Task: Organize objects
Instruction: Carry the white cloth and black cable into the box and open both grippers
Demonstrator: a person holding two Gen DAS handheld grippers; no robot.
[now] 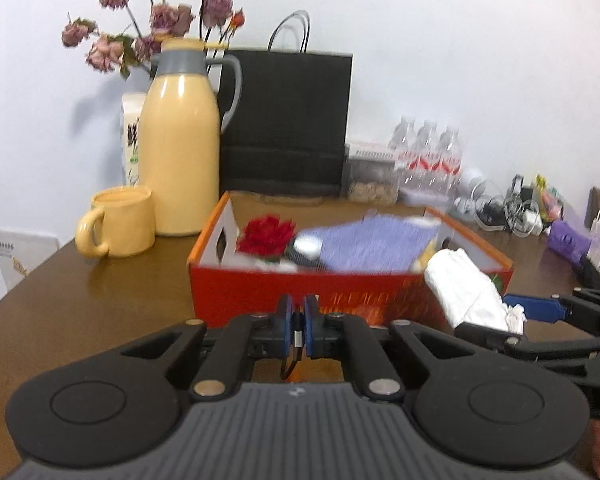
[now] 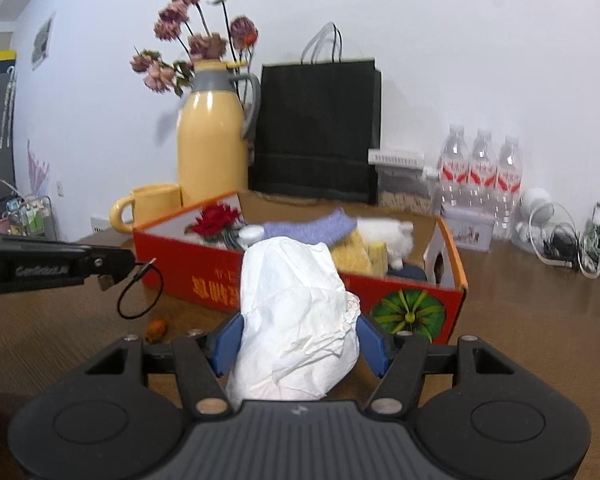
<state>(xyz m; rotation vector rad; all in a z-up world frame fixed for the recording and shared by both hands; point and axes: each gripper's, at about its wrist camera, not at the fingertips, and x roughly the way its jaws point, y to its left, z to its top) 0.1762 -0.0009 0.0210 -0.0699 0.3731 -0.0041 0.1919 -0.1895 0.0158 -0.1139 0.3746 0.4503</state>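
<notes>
Between right tongs (image 2: 300, 344), crumpled white tissue (image 2: 296, 320)

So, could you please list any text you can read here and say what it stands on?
Red cardboard box: yellow characters, upside down, blurred.
White carton behind the yellow flask: dark print, unreadable.
Black left gripper: pale lettering on its arm, blurred.
Clear water bottles: red labels, too small.

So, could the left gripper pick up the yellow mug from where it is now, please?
Probably not yet: the left gripper is already shut on a small black cable. The yellow mug itself stands unobstructed on the table, beside the flask.
</notes>
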